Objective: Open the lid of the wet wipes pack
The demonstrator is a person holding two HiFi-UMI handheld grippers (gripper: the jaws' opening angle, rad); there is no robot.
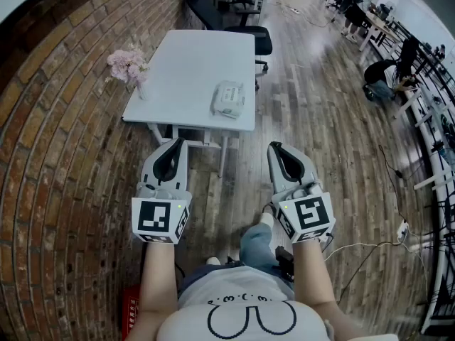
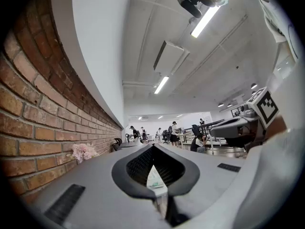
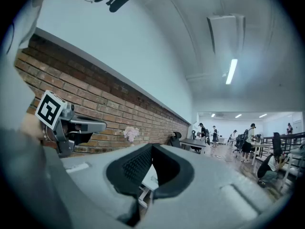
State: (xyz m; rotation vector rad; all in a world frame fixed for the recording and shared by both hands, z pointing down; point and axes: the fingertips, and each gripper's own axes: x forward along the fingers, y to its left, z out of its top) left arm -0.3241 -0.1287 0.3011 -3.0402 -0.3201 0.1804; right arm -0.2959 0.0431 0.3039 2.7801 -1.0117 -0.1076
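Lying flat, wipes pack (image 1: 228, 99); long axis seemingly along table (image 1: 192, 62) length.

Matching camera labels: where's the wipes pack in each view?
Head view: wipes pack lies on the white table, near its right near corner.
Left gripper view: low centre, tiny, on the table sliver.
Right gripper view: only a table sliver shows low centre; the pack can't be made out.
Shared landmark: pink flowers by the brick wall.
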